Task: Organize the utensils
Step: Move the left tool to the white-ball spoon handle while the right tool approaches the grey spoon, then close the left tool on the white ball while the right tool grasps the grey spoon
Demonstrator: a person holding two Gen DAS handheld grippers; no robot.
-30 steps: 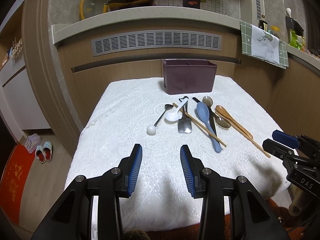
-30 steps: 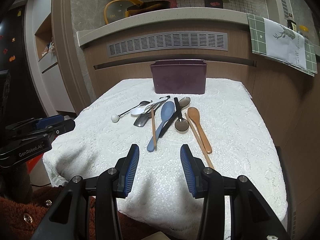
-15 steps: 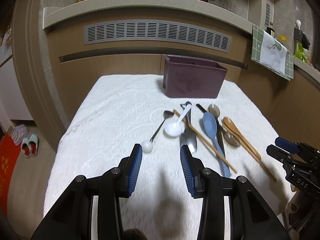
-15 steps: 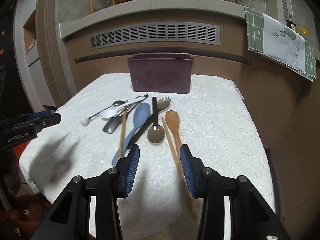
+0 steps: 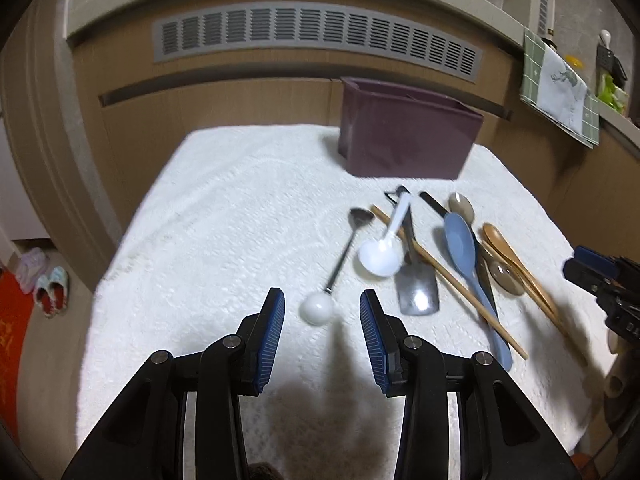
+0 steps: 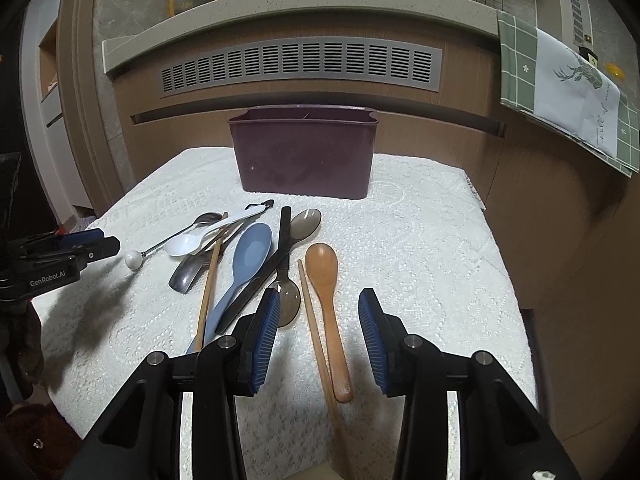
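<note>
Both my grippers hang wide open and empty over the utensil pile.

My left gripper [image 5: 322, 318] frames the ball-ended metal spoon [image 5: 317, 309]; my right gripper [image 6: 318, 326] straddles the wooden spoon [image 6: 326, 292] and a chopstick [image 6: 316, 336]. The purple caddy [image 6: 304, 156] stands behind on the white cloth [image 6: 420, 264].

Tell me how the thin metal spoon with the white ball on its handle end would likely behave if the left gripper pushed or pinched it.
The ball-ended spoon would probably pivot or roll about its round white end if nudged. Its thin metal stem looks stiff but slippery, so the left gripper may grip the ball more surely. The lace tablecloth should damp sliding somewhat.
</note>
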